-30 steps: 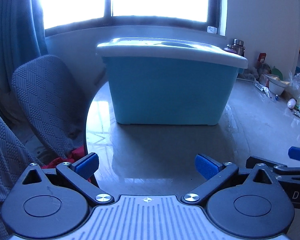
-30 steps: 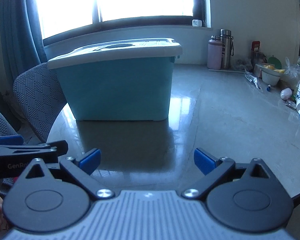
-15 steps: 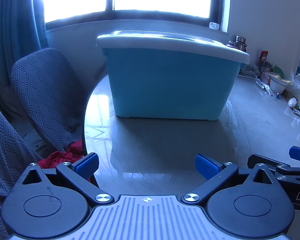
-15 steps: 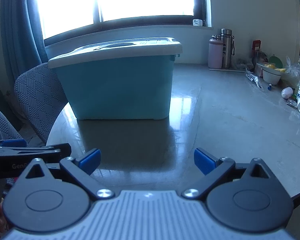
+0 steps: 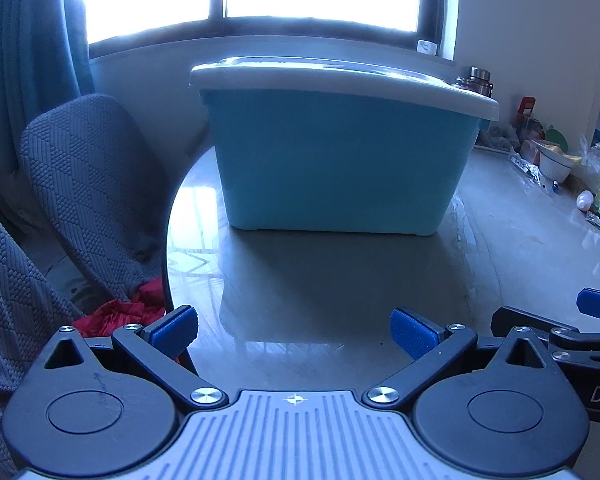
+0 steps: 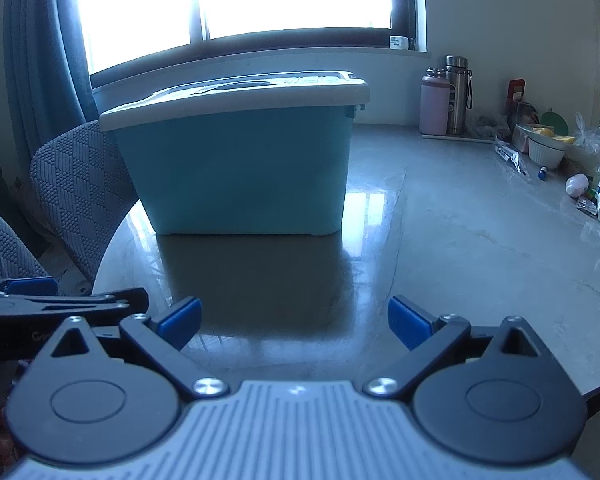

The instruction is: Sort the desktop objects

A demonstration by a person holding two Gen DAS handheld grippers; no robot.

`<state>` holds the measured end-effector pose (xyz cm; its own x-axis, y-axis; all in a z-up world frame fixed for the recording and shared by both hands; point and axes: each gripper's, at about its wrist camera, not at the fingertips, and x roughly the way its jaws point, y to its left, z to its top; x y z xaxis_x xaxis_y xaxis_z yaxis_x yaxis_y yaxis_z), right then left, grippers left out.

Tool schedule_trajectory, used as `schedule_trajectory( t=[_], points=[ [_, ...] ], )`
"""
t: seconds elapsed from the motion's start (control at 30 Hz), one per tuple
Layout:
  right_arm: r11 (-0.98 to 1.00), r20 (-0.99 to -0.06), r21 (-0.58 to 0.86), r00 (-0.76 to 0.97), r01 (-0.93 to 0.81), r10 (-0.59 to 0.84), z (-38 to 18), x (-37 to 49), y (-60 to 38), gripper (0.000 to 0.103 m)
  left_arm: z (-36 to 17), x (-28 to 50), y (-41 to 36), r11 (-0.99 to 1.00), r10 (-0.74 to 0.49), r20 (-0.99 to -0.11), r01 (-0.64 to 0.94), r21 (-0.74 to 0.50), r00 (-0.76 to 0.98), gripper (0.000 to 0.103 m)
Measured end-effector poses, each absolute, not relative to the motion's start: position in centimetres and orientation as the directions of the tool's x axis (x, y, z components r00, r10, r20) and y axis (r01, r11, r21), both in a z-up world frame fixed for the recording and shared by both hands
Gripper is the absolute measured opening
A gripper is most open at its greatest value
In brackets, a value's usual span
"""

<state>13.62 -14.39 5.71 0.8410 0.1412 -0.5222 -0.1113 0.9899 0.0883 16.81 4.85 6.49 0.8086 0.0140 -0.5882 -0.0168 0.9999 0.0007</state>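
Both grippers hang low over the near edge of the tabletop, side by side and facing a blue storage box that stands toward the far left corner with its pale lid closed on top. The left gripper has its jaws released and spread wide, with only bare tabletop showing between the blue pads. The right gripper is the same: jaws released, wide apart, holding nothing. In the left wrist view the right gripper's blue pad and black linkage show at the right margin; in the right wrist view the left gripper shows at the left margin.

The small things to be sorted lie in a cluster along the right edge of the tabletop, well apart from both grippers: a white bowl, a small white bottle lying on its side, a clear plastic bag, and several tubes and packets too small to tell apart. Two flasks, one pink and one steel, stand just beside each other at the far edge near the wall. Two grey upholstered chairs stand off the left edge, with a red cloth low down beside them.
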Motion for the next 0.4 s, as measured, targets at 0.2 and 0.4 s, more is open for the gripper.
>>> schedule_trajectory(
  t=[0.2, 0.4],
  points=[
    [0.99, -0.526, 0.098, 0.839, -0.104, 0.14, 5.58, 13.69, -14.58, 0.1, 6.25, 16.82, 5.02, 1.0, -0.012, -0.587, 0.004, -0.015, 0.81, 0.103],
    [0.99, -0.531, 0.102, 0.836, -0.097, 0.136, 5.5, 13.83, -14.66, 0.1, 5.99, 16.91, 5.32, 0.999, -0.034, -0.592, 0.02, -0.031, 0.805, 0.103]
  ],
)
